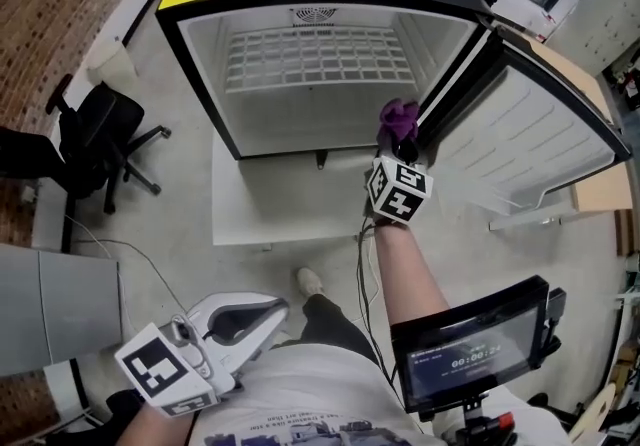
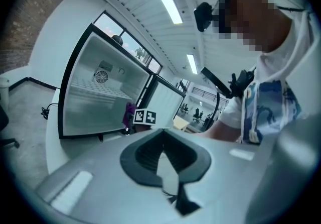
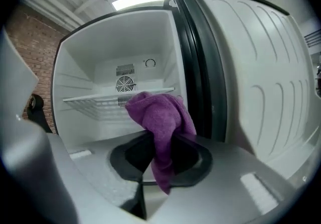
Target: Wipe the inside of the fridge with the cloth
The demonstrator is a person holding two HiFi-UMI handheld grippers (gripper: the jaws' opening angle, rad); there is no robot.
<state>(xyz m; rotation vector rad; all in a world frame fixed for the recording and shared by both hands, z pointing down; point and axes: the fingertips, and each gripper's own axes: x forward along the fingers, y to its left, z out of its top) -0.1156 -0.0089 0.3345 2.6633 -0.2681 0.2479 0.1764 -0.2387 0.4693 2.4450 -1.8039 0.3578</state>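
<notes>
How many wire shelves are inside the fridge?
1: a wire shelf spans the fridge about mid-height, just below the fan; any lower one would be hidden.

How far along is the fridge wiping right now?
Done: the fridge door is open and the right hand-held gripper is shut on the purple cloth. In hand: the cloth is held at the fridge opening. Remaining: wiping the walls and wire shelf. The left hand-held gripper hangs shut, empty.

Pale grey left tool (image 1: 262, 319), black-and-white marker cubes (image 1: 398, 191), white T-shirt (image 1: 300, 396) with perhaps blue print, dark trousers (image 1: 335, 319)
</notes>
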